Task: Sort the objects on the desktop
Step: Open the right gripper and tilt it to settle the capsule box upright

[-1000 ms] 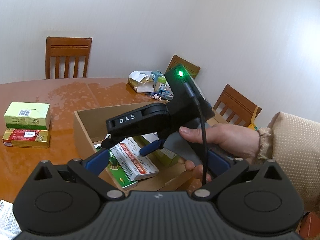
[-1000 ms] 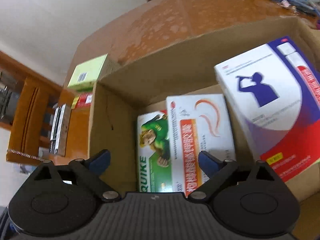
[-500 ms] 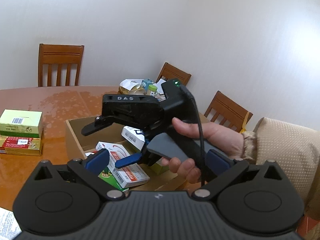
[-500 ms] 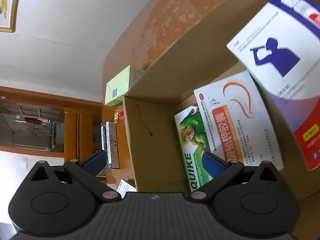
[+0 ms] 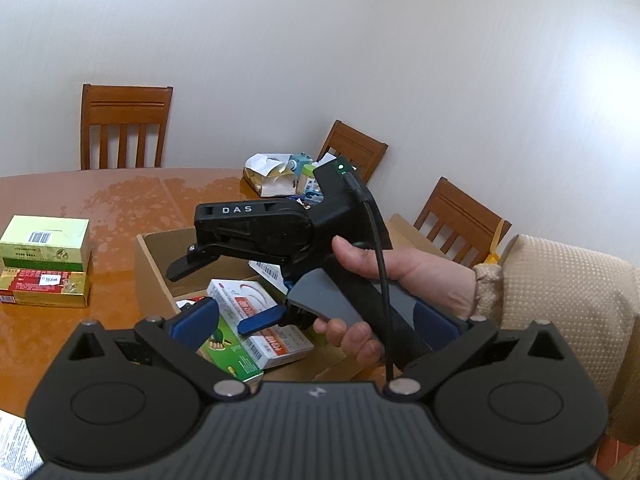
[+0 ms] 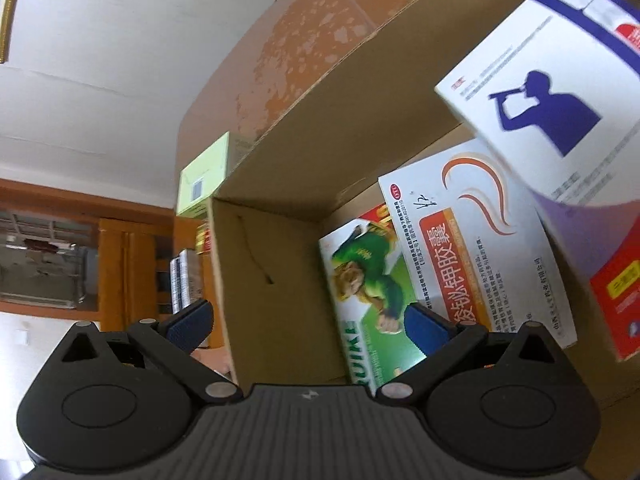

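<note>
1. The right gripper [image 6: 306, 326] has its jaws spread wide with nothing between them, one blue pad over the green box [image 6: 370, 280], the other outside the cardboard box [image 6: 276, 280] wall.
2. The left gripper [image 5: 314, 320] is also wide apart and empty.
3. A hand [image 5: 404, 276] holds the right gripper tilted down over the cardboard box; the white-and-orange box [image 6: 476, 240] and the blue-figure box [image 6: 548, 100] lie inside.
4. Compared with a second ago, the right gripper has rolled and risen slightly.
</note>
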The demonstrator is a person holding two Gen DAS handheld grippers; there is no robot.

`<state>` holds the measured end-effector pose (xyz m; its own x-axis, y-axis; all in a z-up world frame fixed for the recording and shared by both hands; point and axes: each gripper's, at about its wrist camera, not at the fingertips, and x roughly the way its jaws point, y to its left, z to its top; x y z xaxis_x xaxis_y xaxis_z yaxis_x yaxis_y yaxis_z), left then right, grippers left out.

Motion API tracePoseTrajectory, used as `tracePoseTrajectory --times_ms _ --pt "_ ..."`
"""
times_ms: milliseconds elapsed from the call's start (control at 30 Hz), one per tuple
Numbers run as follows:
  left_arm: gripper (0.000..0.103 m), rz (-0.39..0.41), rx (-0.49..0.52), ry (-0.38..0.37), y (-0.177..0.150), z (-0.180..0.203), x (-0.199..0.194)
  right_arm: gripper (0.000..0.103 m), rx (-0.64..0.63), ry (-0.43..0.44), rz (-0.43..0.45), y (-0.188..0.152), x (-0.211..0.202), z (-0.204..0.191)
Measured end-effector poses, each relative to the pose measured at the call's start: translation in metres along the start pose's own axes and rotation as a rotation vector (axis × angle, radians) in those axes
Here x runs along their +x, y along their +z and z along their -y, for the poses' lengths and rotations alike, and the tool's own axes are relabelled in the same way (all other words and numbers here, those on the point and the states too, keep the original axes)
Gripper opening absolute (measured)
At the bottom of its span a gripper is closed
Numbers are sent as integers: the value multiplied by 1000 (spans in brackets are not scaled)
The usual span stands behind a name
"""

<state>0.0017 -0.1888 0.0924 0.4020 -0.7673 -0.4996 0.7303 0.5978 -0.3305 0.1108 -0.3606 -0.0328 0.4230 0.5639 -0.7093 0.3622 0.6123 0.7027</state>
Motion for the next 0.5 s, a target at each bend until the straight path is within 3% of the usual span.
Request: tracePoseTrajectory --times_ms 167,500 --pt "103 0 -3 -3 0 0 -2 103 1 -44 7 2 1 5" --pt "103 -1 -9 2 0 -4 0 103 -39 -41 43 5 -14 -3"
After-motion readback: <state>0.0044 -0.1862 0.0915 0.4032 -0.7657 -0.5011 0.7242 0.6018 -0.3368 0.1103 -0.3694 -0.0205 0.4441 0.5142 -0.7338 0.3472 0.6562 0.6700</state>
